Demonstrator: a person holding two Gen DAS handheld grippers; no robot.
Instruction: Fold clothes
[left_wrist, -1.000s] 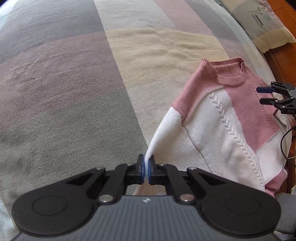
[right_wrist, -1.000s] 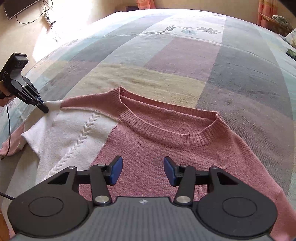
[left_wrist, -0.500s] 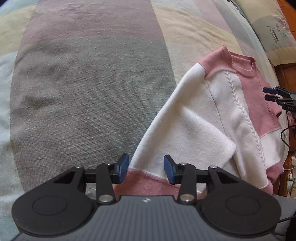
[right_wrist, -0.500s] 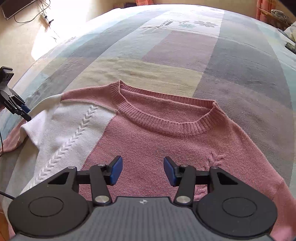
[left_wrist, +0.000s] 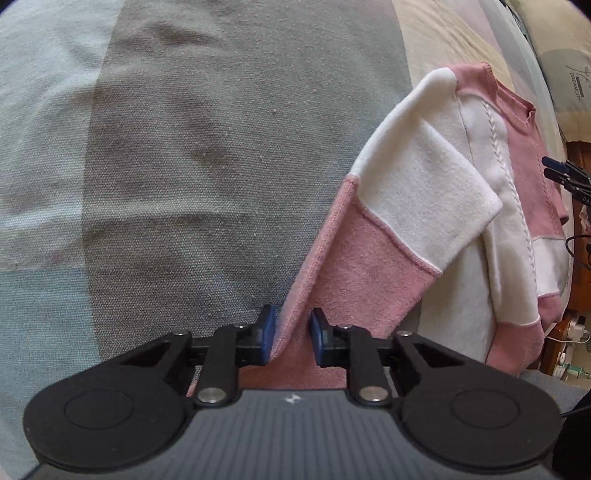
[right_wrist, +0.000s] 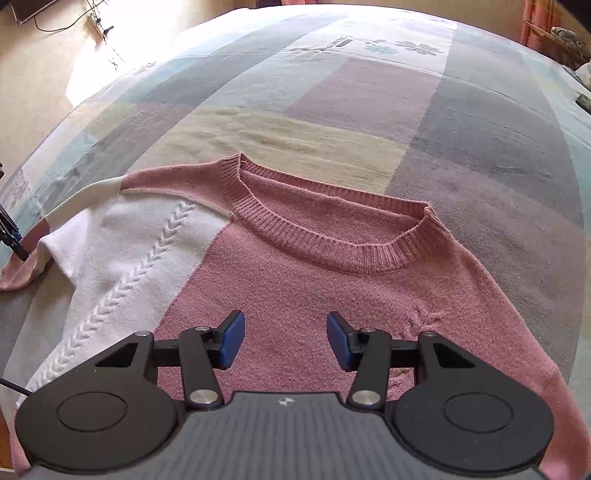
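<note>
Left tool (left_wrist: 289, 334): spread narrowly, pads either side of the pink sleeve (left_wrist: 354, 273) edge, not pinching.
Sweater (right_wrist: 303, 280): flat on the bed (right_wrist: 369, 96), collar far, sleeve folded over its left side.
Right tool (right_wrist: 285, 339): spread wide above the pink chest.

The sweater (right_wrist: 332, 280) lies flat on the bed (right_wrist: 369, 96), neck opening toward the bed's far side. Its left sleeve (left_wrist: 369, 258) lies folded across the body, the sleeve's end between the left tool's (left_wrist: 291, 338) fingers. The right tool (right_wrist: 285, 339) hovers over the chest, below the collar (right_wrist: 325, 236). A pillow (left_wrist: 569, 74) sits beyond the sweater.
</note>
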